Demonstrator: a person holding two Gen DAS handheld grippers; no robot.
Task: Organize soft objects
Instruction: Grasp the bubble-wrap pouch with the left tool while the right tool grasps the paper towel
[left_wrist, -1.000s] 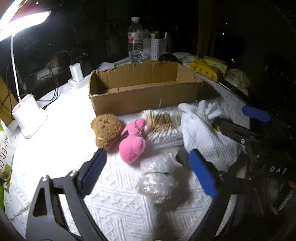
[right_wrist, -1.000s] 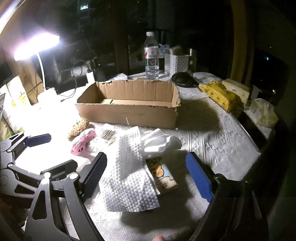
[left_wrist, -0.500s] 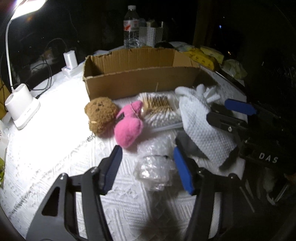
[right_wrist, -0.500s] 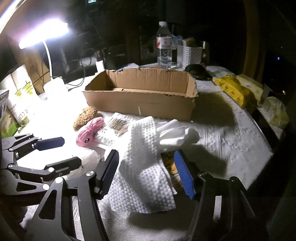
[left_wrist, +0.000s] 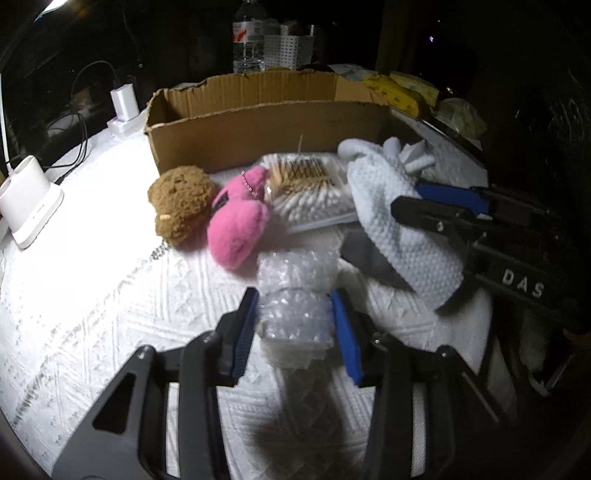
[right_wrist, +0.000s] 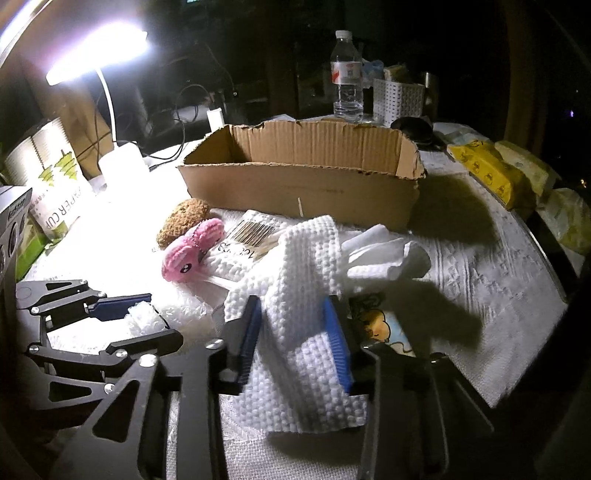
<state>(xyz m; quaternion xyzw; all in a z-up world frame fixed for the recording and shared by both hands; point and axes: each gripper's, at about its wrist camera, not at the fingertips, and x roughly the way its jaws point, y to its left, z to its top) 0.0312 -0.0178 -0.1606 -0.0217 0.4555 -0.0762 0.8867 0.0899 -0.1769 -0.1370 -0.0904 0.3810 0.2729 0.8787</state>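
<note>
Bubble wrap (left_wrist: 293, 295) on white tablecloth (left_wrist: 92, 295), between closing jaws of left gripper (left_wrist: 293, 325), pads touching its sides; white waffle cloth (right_wrist: 299, 332) squeezed by closing right gripper (right_wrist: 295, 339); cardboard box (right_wrist: 295, 177) behind

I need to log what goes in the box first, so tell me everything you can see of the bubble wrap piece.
The bubble wrap is a clear, crinkled wad of small air cells, bunched rather than flat. It lies on the white textured tablecloth, in front of the pink plush toy and beside the white waffle cloth. The left gripper straddles it, its jaws closing, blue pads against both sides.
</note>
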